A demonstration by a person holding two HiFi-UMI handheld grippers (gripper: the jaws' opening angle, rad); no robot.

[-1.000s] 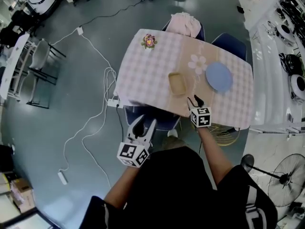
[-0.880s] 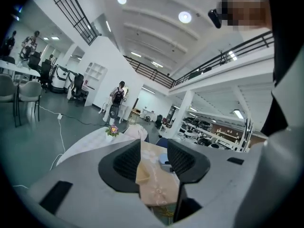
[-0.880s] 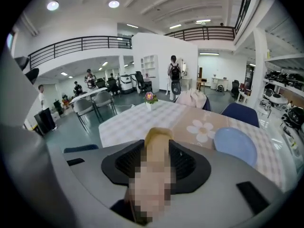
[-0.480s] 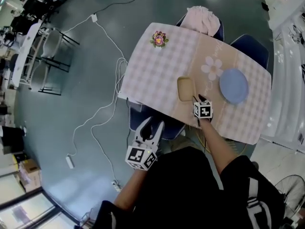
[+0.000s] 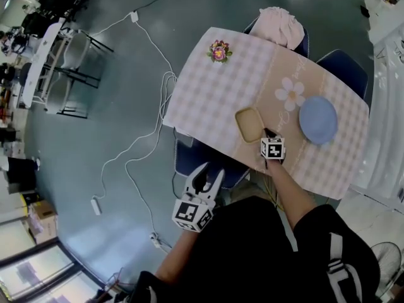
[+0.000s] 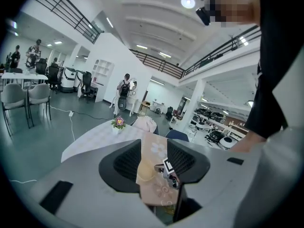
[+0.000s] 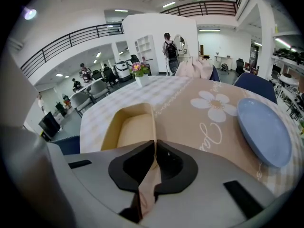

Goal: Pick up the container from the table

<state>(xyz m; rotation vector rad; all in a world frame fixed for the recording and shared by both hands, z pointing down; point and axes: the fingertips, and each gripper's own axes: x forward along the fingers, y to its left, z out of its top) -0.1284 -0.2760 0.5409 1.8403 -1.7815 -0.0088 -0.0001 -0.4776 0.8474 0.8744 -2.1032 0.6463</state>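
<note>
The container (image 5: 249,122) is a shallow tan rectangular tray lying on the checked tablecloth near the table's (image 5: 205,96) front edge. My right gripper (image 5: 268,133) reaches down to its right rim. In the right gripper view the jaws are closing, and the tips of the right gripper (image 7: 155,145) pinch the thin near rim of the container (image 7: 128,127). Off the table's front edge, over the floor, my left gripper (image 5: 206,180) stands open with nothing in it. Through the left gripper (image 6: 154,163) I see the table and the container (image 6: 145,172) far off.
A blue plate (image 5: 318,120) lies right of the container, beside a printed flower. A small flower pot (image 5: 219,51) stands at the far left corner. Blue chairs (image 5: 344,71) ring the table, one draped with pink cloth (image 5: 279,24). A white cable (image 5: 142,147) runs over the floor.
My right gripper has come down to the container's rim and its jaws have gone from wide open to pinched on it. The left gripper drifted a little lower and nearer the table.
</note>
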